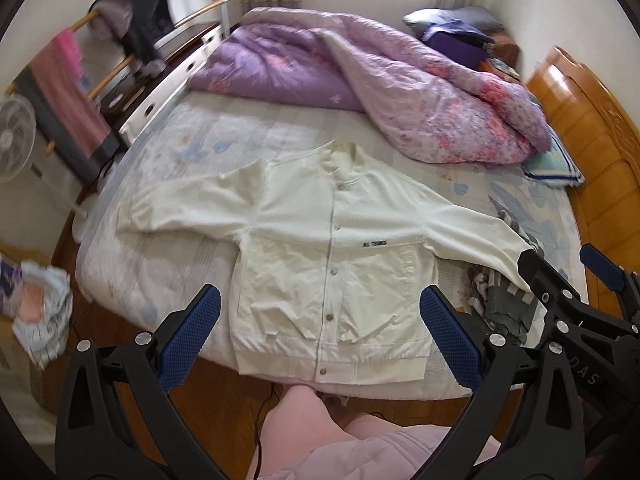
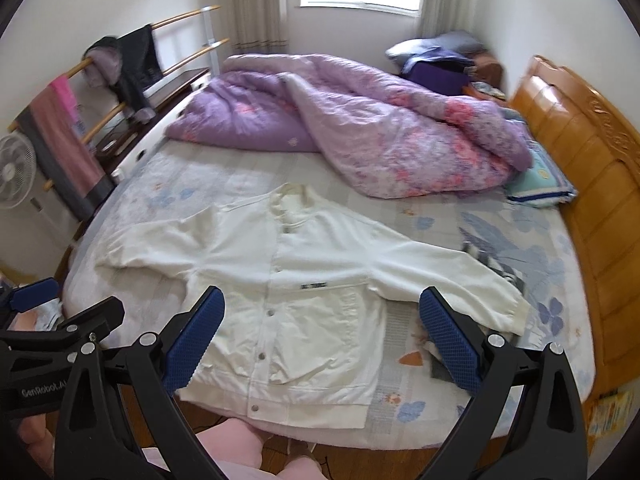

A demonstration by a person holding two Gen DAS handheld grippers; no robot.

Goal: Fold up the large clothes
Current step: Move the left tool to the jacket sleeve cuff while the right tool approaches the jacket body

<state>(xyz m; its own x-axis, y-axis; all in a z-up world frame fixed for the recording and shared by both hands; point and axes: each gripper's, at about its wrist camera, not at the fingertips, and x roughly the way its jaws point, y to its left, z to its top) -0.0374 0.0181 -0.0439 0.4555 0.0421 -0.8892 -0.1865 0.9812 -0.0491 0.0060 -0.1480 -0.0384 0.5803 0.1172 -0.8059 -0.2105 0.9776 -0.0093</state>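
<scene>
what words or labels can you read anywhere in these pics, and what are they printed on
"GenRobot.AI": black frame of the left tongs, last letters cut off.
"DAS": black frame of the right tongs, start of the word hidden.
Small dark chest label on the white snap-button jacket: too blurred to read.

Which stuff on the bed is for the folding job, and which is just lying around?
For the job:
- white jacket, spread flat and buttoned
- left hand-held gripper, open, empty
- right hand-held gripper, open, empty

Just lying about:
- purple quilt, bunched at the far side
- pillow by the headboard
- striped cloth under the jacket's sleeve
- fan and clothes rack beside the bed
</scene>
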